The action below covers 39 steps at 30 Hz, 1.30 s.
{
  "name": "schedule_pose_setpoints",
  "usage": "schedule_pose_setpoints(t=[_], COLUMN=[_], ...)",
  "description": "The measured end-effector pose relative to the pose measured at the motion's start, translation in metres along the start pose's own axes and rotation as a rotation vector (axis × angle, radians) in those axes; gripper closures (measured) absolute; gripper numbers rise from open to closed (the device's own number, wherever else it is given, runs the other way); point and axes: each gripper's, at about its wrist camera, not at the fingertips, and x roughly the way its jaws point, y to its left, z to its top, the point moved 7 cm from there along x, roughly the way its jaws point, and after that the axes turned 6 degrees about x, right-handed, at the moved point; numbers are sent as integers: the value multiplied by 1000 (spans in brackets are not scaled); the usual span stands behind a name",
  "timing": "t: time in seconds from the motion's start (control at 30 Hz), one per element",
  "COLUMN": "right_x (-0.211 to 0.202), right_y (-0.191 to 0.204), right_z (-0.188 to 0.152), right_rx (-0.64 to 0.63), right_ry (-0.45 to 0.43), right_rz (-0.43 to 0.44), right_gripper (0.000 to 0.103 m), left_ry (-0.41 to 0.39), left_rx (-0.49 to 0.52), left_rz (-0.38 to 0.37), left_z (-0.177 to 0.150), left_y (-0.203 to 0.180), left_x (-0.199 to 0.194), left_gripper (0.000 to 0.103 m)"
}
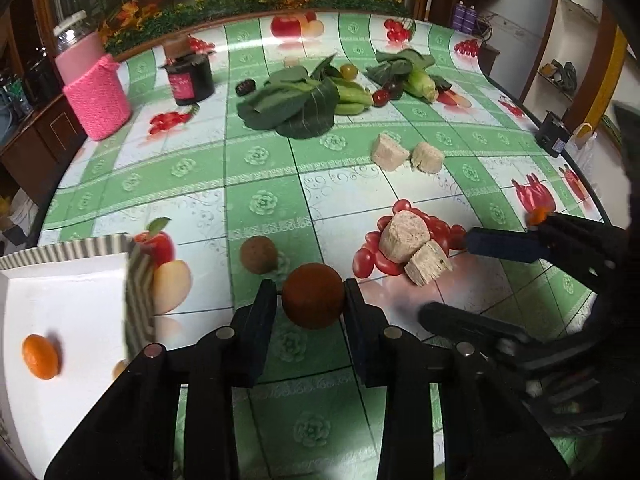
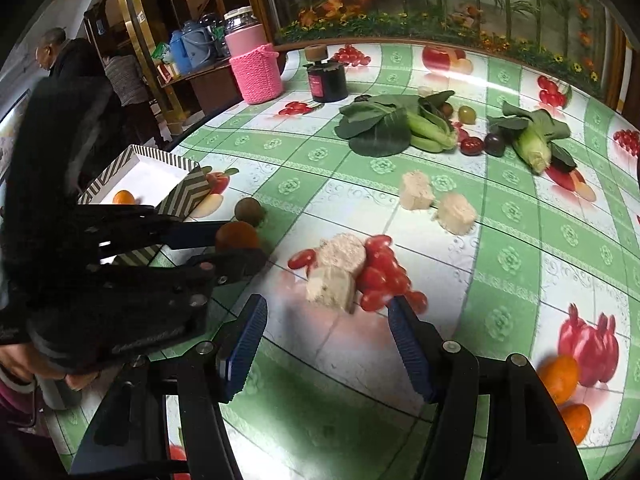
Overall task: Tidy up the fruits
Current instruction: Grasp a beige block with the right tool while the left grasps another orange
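My left gripper (image 1: pixel 310 286) is shut on a round brown-orange fruit (image 1: pixel 313 298), both pads pressing its sides just above the tablecloth. From the right wrist view the same fruit (image 2: pixel 236 234) sits between the left gripper's (image 2: pixel 240 249) fingers. To its left stands a white tray (image 1: pixel 80 280) with a striped rim, holding one mandarin (image 1: pixel 40 356). A brown kiwi-like fruit (image 1: pixel 259 254) lies just beyond the held fruit. My right gripper (image 2: pixel 326 304) is open and holds nothing, its tips close to two beige blocks (image 2: pixel 340 264). Two oranges (image 2: pixel 558 378) lie to its right.
Two more beige blocks (image 1: pixel 406 154) lie mid-table. Leafy greens (image 1: pixel 292 104), corn (image 1: pixel 420 82), small dark and red fruits (image 1: pixel 384 94), a dark jar (image 1: pixel 190 78) and a pink knitted container (image 1: pixel 96 96) stand farther back. People stand beyond the table (image 2: pixel 52 52).
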Motion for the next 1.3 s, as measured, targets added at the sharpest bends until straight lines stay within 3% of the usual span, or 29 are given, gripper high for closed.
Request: schedule_pose_setpoints(t=[0.07,0.2,0.63,0.9,1.3], right_x=[7,20,-27,-46,-40], right_y=[1,-2,6,53,114], right_z=[3,4,-9,-7,-3], right_rx=[3,17,99,41,-45], right_ry=[7,29,-56,-88,-80], right_rz=[-17,-27,-3,47,90], right_gripper=[44,76,76,76,76], left_ry=[-6,-8,-60,-83,-86], left_rx=[-3,-5,-11,-19,-51], left_rz=[1,1,25,75,147], left_z=[-1,-8,-20,-33,-57], left_y=[2,4,17,39,82], left_x=[-6,-16,-51,-73,-89], left_gripper=[72,72,72,72,72])
